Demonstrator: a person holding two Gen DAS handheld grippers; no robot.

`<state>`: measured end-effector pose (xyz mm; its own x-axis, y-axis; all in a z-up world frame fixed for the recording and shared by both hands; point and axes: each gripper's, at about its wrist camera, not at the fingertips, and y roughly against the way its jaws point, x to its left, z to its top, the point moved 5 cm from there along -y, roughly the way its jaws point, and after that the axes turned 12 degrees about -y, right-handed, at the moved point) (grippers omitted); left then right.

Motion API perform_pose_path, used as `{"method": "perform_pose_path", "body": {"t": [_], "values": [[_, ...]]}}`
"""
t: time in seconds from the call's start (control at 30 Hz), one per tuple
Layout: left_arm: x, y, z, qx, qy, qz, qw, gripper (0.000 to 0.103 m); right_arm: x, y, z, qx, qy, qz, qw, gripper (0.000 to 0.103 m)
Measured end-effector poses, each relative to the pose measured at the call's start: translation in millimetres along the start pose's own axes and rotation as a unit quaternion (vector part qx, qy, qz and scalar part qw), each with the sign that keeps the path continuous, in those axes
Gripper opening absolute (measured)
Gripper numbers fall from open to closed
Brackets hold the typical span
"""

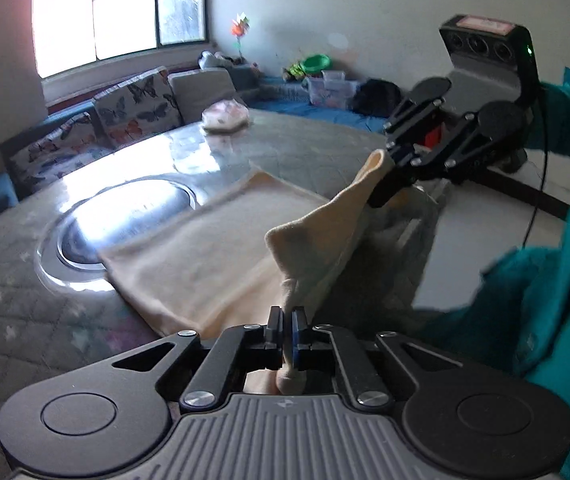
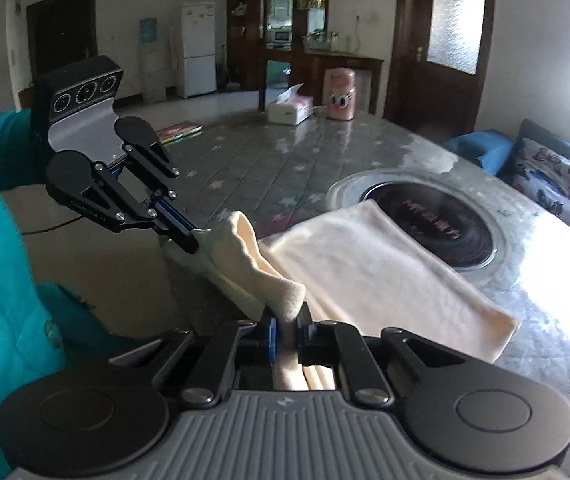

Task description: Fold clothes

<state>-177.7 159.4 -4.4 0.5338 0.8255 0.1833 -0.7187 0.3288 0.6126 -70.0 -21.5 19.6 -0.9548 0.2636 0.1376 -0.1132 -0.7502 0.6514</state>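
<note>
Quilted grey covering with pale stars is spread over the tabletop [image 2: 245,160], and one round dark hotplate [image 2: 437,228] is set into it. One cream garment [image 1: 189,256] is laid across the near part of the tabletop, its far edge overlapping the hotplate rim; the near edge is lifted off the surface. The fabric is judged soft, light and limp: it sags between the two held points and is folded over on itself there, so little force should be needed, but it will droop and bunch wherever it is unsupported. Corners or hem ends are judged the best places to be gripped, well apart, so the edge is kept taut for the fold. Two tools are counted. The left tool [image 1: 287,320] is closed tight on one pinch of the garment's near edge, cloth seen squeezed between its pads. The right tool [image 2: 289,328] is likewise clamped on the other end of that edge, a thicker bunch trapped between its narrow jaws. One teal sleeve [image 1: 557,264] is seen at the side. At the tabletop's far end, one tissue box [image 2: 289,108] and one pink container [image 2: 339,96] are standing, well apart from the garment.
</note>
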Motion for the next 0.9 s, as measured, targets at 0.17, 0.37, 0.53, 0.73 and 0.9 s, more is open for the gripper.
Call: {"method": "perform_pose_path", "body": {"t": [0.17,0.37,0.53,0.73,0.9], "values": [[40,-19,27,-0.013,-0.016,0.032,0.9993,0.005,-33,-11,30,-0.014,-0.022,-0.018,1.0,0.008],[107,-77,51,-0.008,-0.015,0.069,0.9975,0.005,-103,-54,66,-0.009,-0.072,-0.053,0.996,0.008],[158,-144,43,0.027,0.024,0.102,0.9941,0.005,-157,-108,77,-0.005,-0.117,-0.103,0.988,0.008],[179,-183,22,0.047,0.087,0.138,0.9855,0.009,-193,-152,55,-0.005,-0.186,-0.149,0.971,0.017],[183,-163,20,0.042,0.103,0.177,0.9779,0.012,-198,-124,46,-0.046,-0.209,-0.161,0.964,0.024]]}}
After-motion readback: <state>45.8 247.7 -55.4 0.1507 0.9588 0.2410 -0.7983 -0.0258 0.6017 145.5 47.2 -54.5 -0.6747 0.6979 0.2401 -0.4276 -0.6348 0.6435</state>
